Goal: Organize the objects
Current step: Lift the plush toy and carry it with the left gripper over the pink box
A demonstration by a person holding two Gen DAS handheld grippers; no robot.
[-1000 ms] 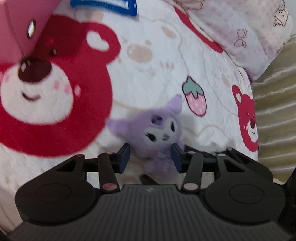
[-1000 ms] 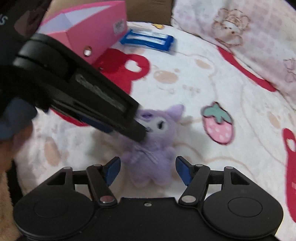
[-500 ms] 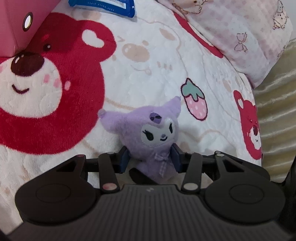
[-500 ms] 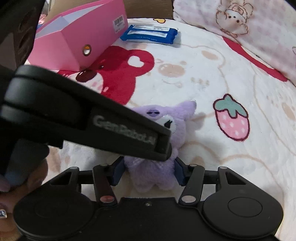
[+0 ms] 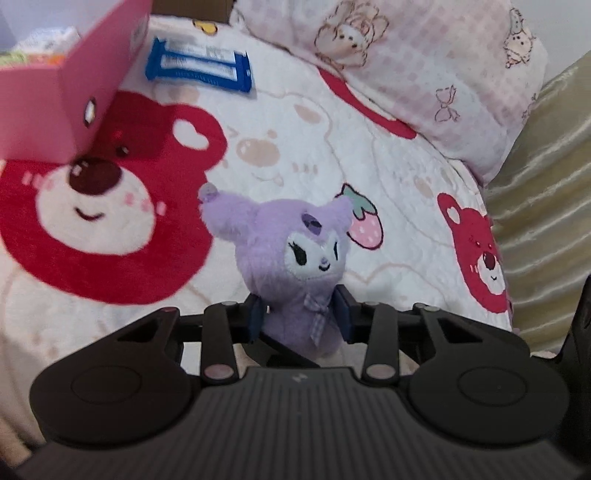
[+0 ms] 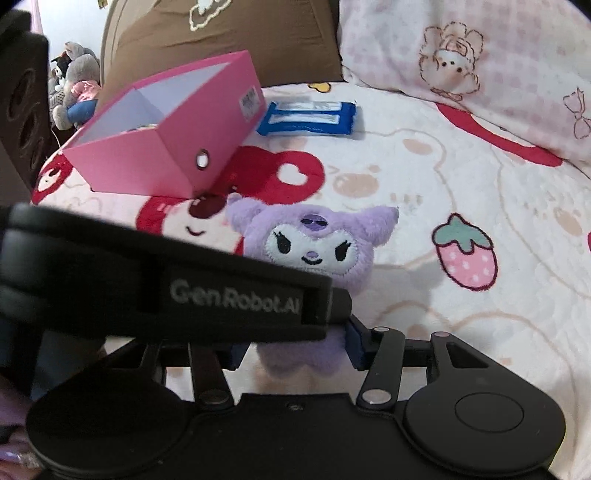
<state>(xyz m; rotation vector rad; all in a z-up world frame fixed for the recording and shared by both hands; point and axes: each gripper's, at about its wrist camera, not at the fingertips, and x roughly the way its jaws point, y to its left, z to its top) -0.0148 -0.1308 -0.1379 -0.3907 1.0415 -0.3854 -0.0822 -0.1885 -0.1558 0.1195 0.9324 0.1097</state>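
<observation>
A purple plush toy (image 5: 295, 251) with a white face stands upright between the blue pads of my left gripper (image 5: 299, 319), which press on its body and are still closing. It is raised off the bear-print blanket (image 5: 295, 147). In the right wrist view the same plush toy (image 6: 314, 243) has its lower body between the pads of my right gripper (image 6: 295, 349), whose jaws are also closing on it. The left gripper's black housing (image 6: 184, 295) crosses in front from the left and hides the plush's left side. An open pink box (image 6: 166, 147) sits behind.
A blue packet (image 6: 310, 118) lies on the blanket beside the pink box (image 5: 55, 103). A pink checked pillow (image 6: 480, 74) and a brown cushion (image 6: 221, 33) line the back. Several plush toys (image 6: 74, 85) sit far left. Olive fabric (image 5: 546, 184) borders the right.
Both grippers have closed in on the plush, which lay on the blanket a second ago. It now stands upright and higher, and the left gripper has risen with it.
</observation>
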